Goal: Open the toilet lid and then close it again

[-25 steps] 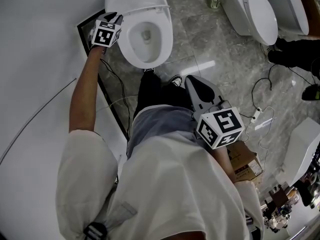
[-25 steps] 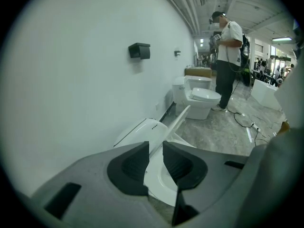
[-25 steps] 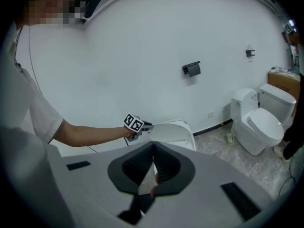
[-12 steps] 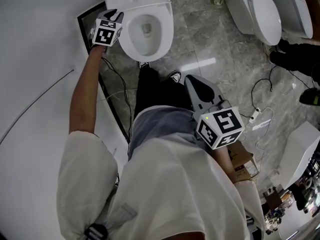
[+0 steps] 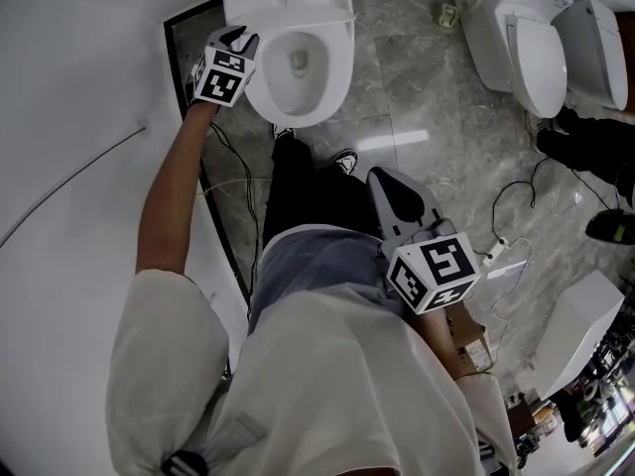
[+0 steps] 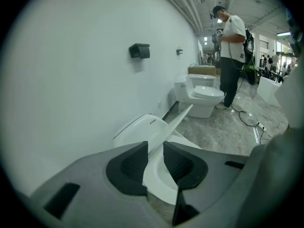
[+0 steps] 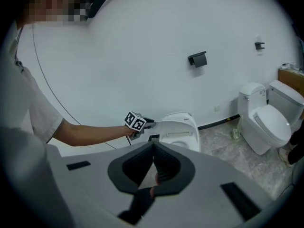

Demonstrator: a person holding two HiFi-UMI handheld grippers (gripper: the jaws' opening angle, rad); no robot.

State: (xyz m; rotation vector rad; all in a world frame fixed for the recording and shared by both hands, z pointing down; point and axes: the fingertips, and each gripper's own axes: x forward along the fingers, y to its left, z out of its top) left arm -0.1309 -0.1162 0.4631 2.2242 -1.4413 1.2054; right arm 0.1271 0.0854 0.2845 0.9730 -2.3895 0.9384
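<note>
Our left gripper [image 5: 236, 40] has its jaws clamped on the left edge of the thin white toilet lid [image 6: 175, 122], which stands half raised over the white oval toilet bowl [image 5: 298, 62] by the far wall. Our right gripper [image 7: 153, 148] hangs near our waist, jaws closed on nothing.

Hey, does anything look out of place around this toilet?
The toilet lid hangs partway up, its edge pinched in the left gripper, neither fully open nor closed. Loose cables also trail across the floor.
</note>
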